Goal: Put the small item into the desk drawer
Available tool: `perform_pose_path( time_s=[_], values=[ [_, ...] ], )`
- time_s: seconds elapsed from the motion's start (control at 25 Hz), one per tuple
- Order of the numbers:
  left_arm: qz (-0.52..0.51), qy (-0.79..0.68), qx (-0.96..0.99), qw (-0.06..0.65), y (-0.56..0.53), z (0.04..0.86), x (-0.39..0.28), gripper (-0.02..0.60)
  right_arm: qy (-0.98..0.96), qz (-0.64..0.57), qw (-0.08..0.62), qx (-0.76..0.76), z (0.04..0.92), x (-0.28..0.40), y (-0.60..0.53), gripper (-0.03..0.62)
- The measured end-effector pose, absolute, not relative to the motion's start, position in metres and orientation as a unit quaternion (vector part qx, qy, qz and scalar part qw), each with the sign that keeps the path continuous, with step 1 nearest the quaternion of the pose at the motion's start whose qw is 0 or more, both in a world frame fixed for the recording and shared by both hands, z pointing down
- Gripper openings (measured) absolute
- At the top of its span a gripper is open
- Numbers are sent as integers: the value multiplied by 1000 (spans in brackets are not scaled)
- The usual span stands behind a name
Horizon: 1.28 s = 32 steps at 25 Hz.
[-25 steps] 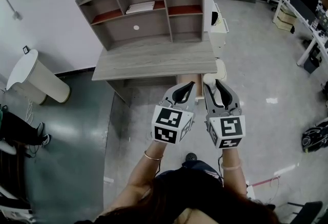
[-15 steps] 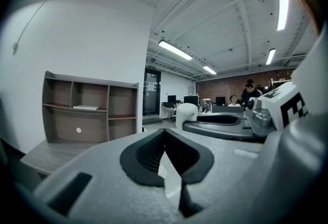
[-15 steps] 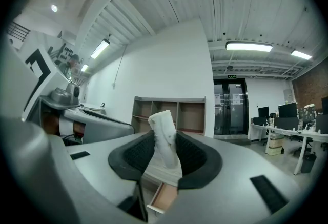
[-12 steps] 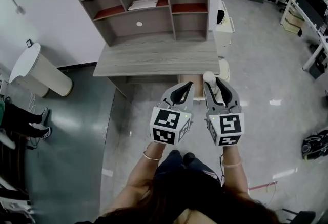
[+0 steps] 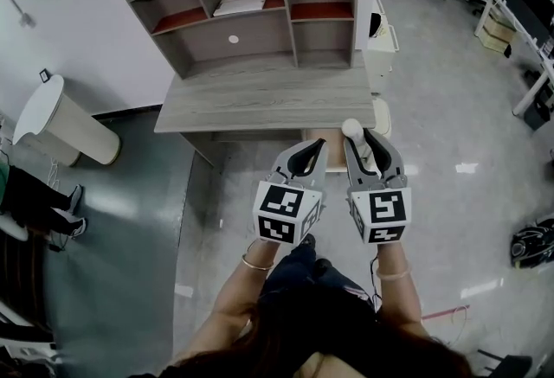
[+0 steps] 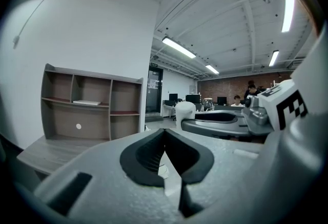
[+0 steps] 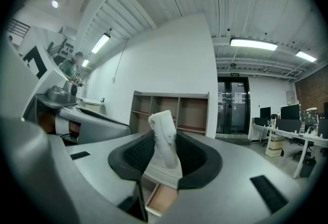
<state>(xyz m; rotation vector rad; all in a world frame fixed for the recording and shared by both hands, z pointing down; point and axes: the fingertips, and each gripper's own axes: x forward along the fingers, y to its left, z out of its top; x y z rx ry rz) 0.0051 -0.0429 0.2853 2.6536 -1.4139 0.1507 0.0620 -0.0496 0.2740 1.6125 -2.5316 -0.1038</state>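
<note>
While the right gripper (image 5: 361,141) clenches its jaws on a small item (image 7: 165,136), perhaps cloth, the left gripper (image 5: 316,145) holds its jaws together, empty, before the bench (image 5: 260,99).

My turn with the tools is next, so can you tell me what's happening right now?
Left tool: shut, empty.
Right tool: shut on the small white item, held in the air in front of the desk.
Drawer: open, under the desk's front edge.
Done: item is in the tool, drawer is open.
Left to do: lower the item into the drawer and let go.
</note>
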Motion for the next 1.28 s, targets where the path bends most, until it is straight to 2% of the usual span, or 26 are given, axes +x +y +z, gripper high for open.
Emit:
perform_pose_path(
  time_s=[0.56, 1.28],
  values=[
    [52, -442, 892, 75, -125, 307, -22, 15, -832, -48, 116, 540, 301, 28, -127, 127],
    [65, -423, 897, 111, -191, 366, -32, 15, -816, -38, 201, 541, 374, 28, -181, 128]
  ],
)
